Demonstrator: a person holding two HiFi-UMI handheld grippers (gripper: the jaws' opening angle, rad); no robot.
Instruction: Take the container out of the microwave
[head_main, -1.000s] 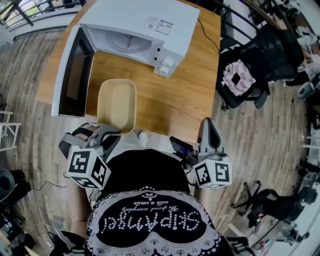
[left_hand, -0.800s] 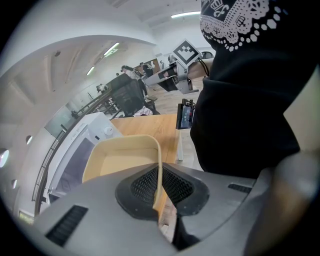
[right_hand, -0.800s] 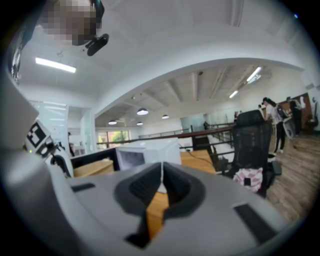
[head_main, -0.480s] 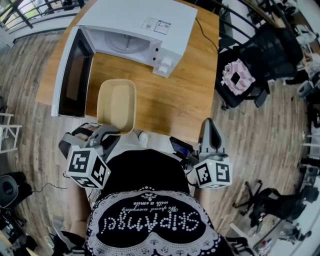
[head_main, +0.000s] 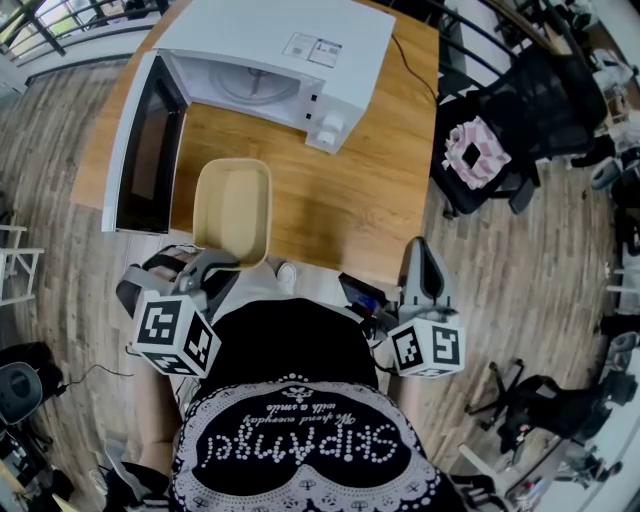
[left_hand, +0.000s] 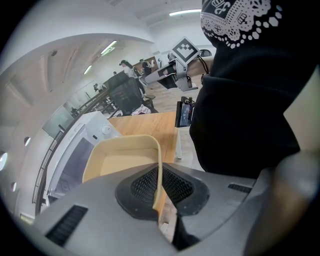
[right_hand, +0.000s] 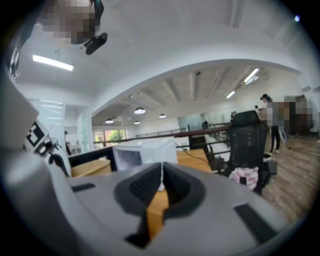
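1. The left gripper (head_main: 205, 266) is pinching the container (head_main: 233, 208) by its near rim, with the jaws pressing on the thin wall.
2. The container is lying outside the microwave (head_main: 262, 52), over the near part of the table (head_main: 345, 205). Its long axis is running from the jaws toward the microwave.
3. The right gripper (head_main: 422, 262) is hanging well off to the right, jaws pressed together on nothing.
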